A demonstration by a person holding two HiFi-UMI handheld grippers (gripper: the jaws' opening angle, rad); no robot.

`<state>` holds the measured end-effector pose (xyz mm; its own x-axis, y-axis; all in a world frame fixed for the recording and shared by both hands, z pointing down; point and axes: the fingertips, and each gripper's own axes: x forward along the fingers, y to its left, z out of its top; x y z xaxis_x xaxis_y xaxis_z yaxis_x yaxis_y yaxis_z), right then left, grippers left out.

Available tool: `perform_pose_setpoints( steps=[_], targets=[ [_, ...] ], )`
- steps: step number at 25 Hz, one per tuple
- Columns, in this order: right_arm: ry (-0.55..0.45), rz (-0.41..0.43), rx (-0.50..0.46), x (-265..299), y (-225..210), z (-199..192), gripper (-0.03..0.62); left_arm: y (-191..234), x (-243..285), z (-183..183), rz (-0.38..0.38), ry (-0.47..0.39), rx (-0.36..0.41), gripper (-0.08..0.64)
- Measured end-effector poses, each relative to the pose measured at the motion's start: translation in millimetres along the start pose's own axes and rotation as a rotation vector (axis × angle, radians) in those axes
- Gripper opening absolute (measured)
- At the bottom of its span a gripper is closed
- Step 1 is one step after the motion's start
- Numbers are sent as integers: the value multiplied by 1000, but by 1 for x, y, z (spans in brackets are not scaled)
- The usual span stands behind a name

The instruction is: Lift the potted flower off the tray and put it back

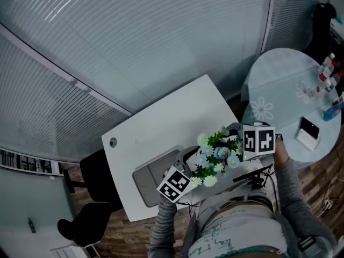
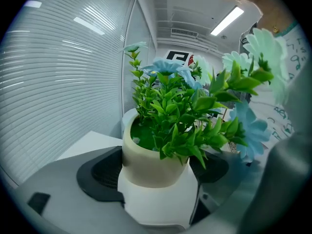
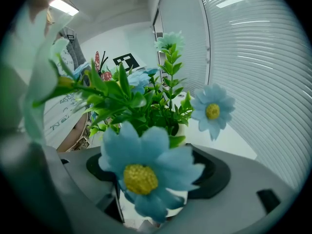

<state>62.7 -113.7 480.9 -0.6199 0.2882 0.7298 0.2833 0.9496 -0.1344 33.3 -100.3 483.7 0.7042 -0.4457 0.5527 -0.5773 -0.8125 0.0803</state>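
The potted flower [image 1: 217,156] is held clear of the grey tray [image 1: 152,180], at the tray's 3 o'clock, over the near edge of the white table [image 1: 161,125]. The left hand-held gripper [image 2: 157,177], at the plant's 7 o'clock, pinches the cream pot between its pads. The right hand-held gripper [image 3: 158,179], at 2 o'clock, clamps it too — blue blossoms crowd its view.

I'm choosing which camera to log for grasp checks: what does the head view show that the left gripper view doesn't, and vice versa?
Only the head view shows the grey tray, with the potted flower held beside it, and the round side table with bottles. Only the left gripper view shows the cream pot gripped between the left claw's jaws, and a ceiling light. Both show the blue blooms and green leaves.
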Motion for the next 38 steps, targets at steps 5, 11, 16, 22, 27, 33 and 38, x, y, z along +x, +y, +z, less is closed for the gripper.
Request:
perform_pose_setpoints(
  steps=[5,11,16,22,27,33,38],
  targets=[
    [11,4,10,6,-1,-6,367,0,6,-8,-11,15,-9,437],
    [17,6,19,14,-3,-14,367,2,12,-17,-18,39,-6,437],
    [20,3,23,22,-5,-20,367,4,17,-25,-21,55,-1,437],
    [39,9,36,33,-6,-31,367,4,26,-38,-33,75,-9,437],
    [59,6,41,45,-11,-46,367,5,30,-47,-44,101,-11,437],
    [57,13,47,53,-14,-51,367,7,39,-58,-52,112,-25,437],
    [85,20,63,58,-15,-62,367,8,44,-64,-63,122,-27,437]
  ],
)
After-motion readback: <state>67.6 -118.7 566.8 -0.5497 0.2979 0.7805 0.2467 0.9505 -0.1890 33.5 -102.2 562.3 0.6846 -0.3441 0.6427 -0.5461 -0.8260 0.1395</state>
